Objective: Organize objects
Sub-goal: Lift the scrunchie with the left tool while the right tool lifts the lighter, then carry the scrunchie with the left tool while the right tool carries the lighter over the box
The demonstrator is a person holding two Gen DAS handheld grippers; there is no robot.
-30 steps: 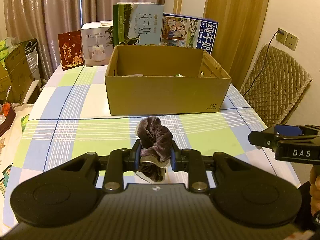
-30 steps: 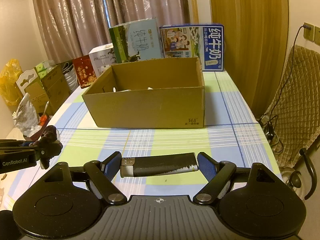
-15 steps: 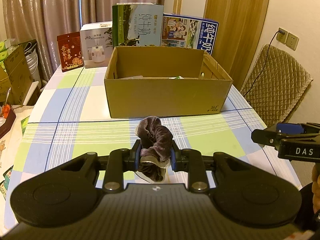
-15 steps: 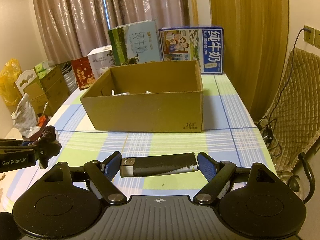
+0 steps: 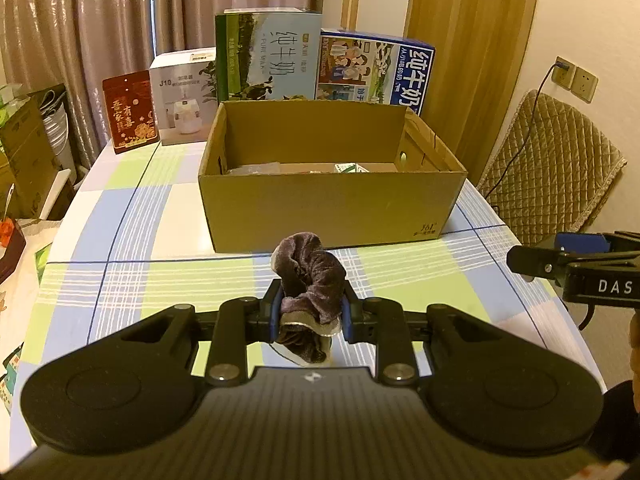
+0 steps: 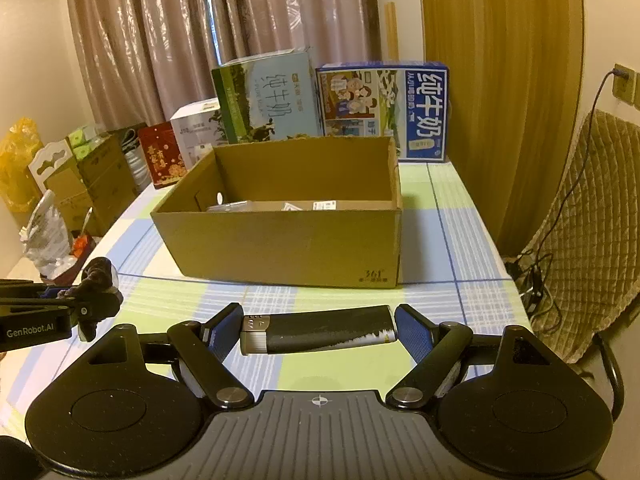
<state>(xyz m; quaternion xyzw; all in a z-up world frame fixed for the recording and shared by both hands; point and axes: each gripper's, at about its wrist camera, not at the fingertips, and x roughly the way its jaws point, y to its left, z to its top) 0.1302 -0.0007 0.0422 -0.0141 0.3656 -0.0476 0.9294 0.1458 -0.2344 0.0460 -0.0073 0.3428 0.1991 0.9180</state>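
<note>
Both tongs have drawn nearer the cardboard box (image 5: 328,208). My left tongs (image 5: 311,312) clamp a purple scrunchie (image 5: 310,280); my right tongs (image 6: 318,330) seemingly grip a black tube (image 6: 320,330) endwise.

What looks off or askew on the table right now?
Nothing is spilled or damaged. The cardboard box sits upright and open. The left gripper pinches a crumpled purple cloth; the right gripper holds a black tube crosswise, end to end.

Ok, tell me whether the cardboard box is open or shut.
Open. The cardboard box has no lid or flaps over it, and both views look down onto a few small items on its floor.
</note>
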